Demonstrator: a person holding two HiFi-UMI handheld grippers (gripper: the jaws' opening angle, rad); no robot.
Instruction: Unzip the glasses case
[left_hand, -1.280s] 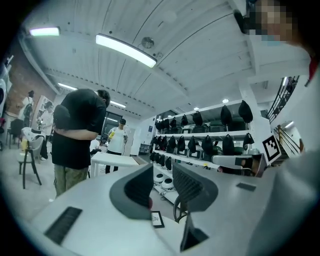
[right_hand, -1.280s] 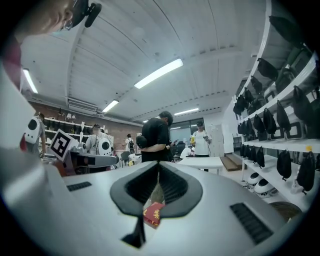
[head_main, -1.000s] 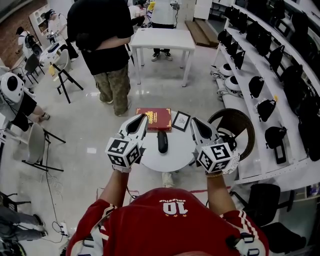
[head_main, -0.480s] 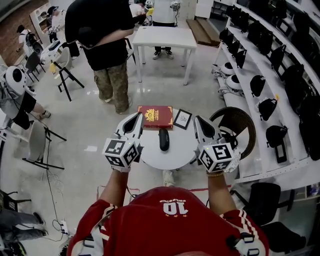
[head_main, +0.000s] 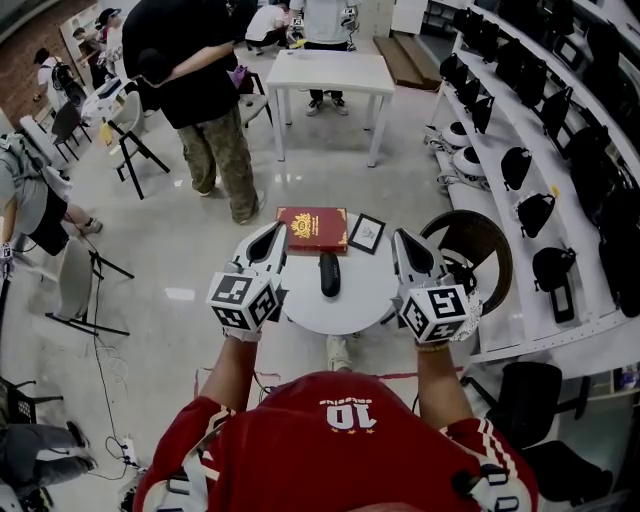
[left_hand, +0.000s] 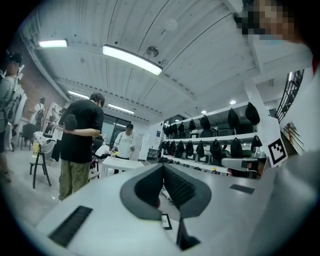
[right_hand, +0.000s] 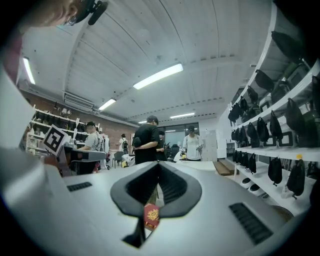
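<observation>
Head view: the glasses case (head_main: 329, 274) lies flat in the middle of the small round table (head_main: 350, 300), long side running near to far. A red book (head_main: 311, 229) sits at the far edge and a little framed card (head_main: 366, 233) is just right of the book. We've got the left gripper (head_main: 276, 238) over the table's left rim and the right gripper (head_main: 402, 243) over the right rim. Both are clear of the case, with it between them.

Left gripper view: the left gripper (left_hand: 162, 167) has its jaws pressed together with nothing in them. It looks out across the room, and only the card (left_hand: 165, 221) peeks through underneath.

Right gripper view: same story. The right gripper (right_hand: 159, 164) is closed and empty, and the book (right_hand: 151, 216) shows in the gap below.

Which step is this? Honestly, we reckon it fits either a lead-in to a zipped case or a pull-back from one that's been unzipped. Any grab on the case would need jaws opened and tipped down toward it.

Hard to make out: the case is a small dark blob from above, so we can't read the zip or its puller. Neither gripper view shows the case at all.
</observation>
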